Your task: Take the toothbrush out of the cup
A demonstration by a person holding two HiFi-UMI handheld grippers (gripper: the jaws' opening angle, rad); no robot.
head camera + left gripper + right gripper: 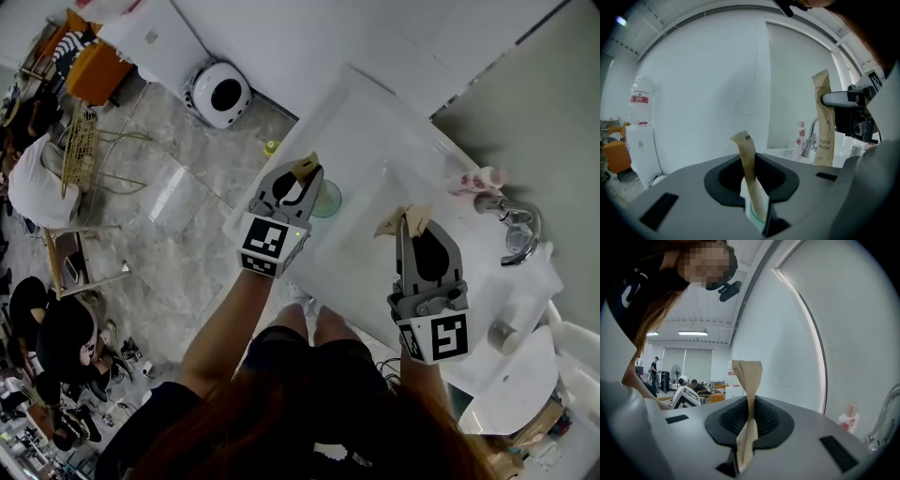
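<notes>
My left gripper (305, 173) (757, 211) is shut on a brown paper toothbrush packet (749, 161), whose top sticks up past the jaws. Low in the gap beside the packet shows the green rim of the cup (753, 216). In the head view the green cup (328, 200) stands on the white counter (375, 131), just right of the left fingertips. My right gripper (410, 225) (743, 451) is shut on a second brown packet (749, 380) (822, 122) printed "TOOTH BRUSH". It holds this packet upright over the counter, clear of the cup.
A chrome faucet (511, 225) and a pink-and-white bottle (480, 178) (848, 420) stand at the counter's right end. Past the counter's left edge is the floor, with a round white device (220, 94). A mirror and white wall are behind. A water dispenser (640, 131) stands far left.
</notes>
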